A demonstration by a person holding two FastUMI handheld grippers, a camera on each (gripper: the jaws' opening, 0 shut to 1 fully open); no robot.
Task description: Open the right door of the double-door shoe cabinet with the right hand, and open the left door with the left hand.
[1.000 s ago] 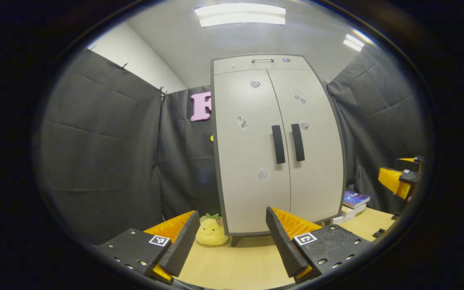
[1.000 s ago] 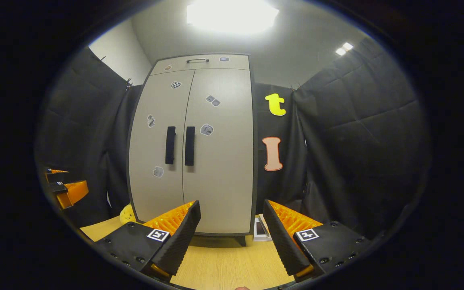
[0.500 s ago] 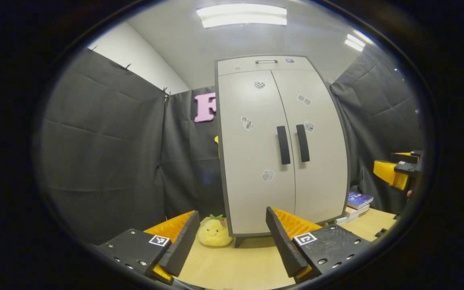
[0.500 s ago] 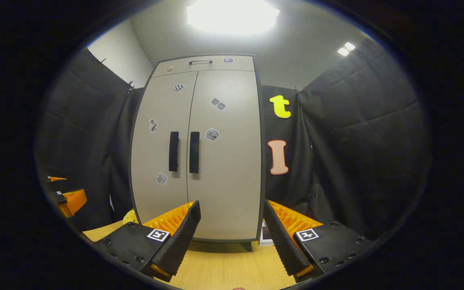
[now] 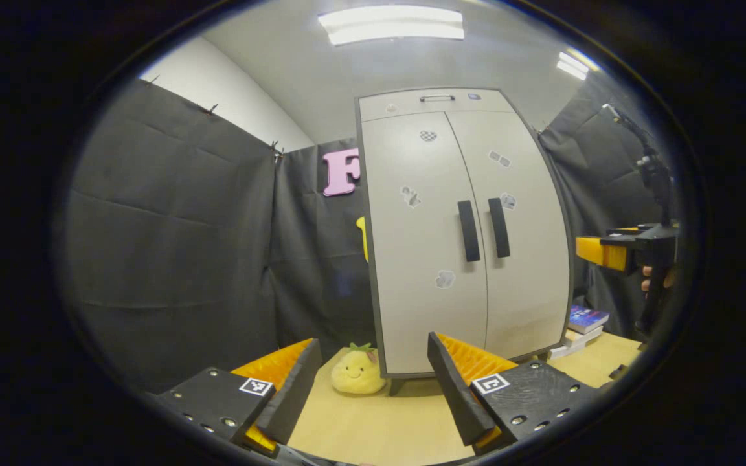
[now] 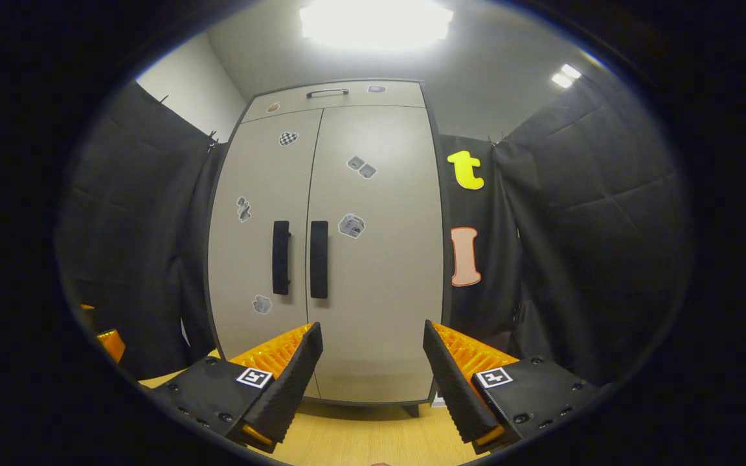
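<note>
A tall light-grey shoe cabinet [image 5: 425,226] [image 6: 373,272] stands on the wooden floor with both doors shut. Two black vertical handles sit side by side at the middle seam: the left door's handle [image 5: 468,231] [image 6: 280,257] and the right door's handle [image 5: 499,228] [image 6: 319,259]. My left gripper [image 5: 373,382] is open, well short of the cabinet, with nothing between its fingers. My right gripper [image 6: 373,378] is open too, closer to the right door, and empty. In the left gripper view the right gripper's orange and black body [image 5: 625,249] is at the far right, a hand on it.
A yellow plush toy [image 5: 358,371] lies on the wooden floor [image 5: 386,427] by the cabinet's left foot. A stack of books [image 5: 580,325] sits to the cabinet's right. Black cloth walls close in on both sides. A drawer with a metal pull [image 6: 326,92] tops the cabinet.
The right gripper has moved up and towards the cabinet, which now looks larger in its view. The left gripper view has swung left, shifting the cabinet rightward. Both doors stay shut.
</note>
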